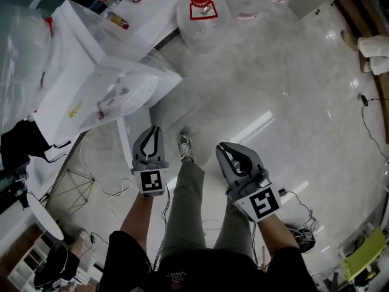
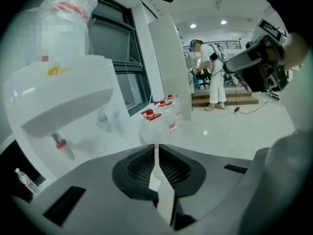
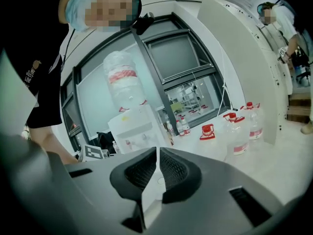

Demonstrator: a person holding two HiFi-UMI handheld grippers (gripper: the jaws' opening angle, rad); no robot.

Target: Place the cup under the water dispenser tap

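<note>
Left gripper [image 2: 156, 150]: jaws closed tip to tip, nothing between them. Right gripper [image 3: 157, 152]: jaws also together, empty. In the head view both are held out low in front of the person, side by side and apart, with one shoe [image 1: 185, 148] on the glossy floor [image 1: 292, 90] between them. The white water dispenser [image 1: 97, 84] stands ahead and to the left, nearer the left gripper. The left gripper view shows it close at left, with the red tap [image 2: 59, 143] under its front overhang and a second pale tap [image 2: 102, 119] just beside it. A plastic-wrapped bottle [image 2: 68, 9] sits on top. Large red-capped water jugs [image 1: 200, 8] stand on the floor past the dispenser. Another person [image 2: 212, 72] stands far back.
</note>
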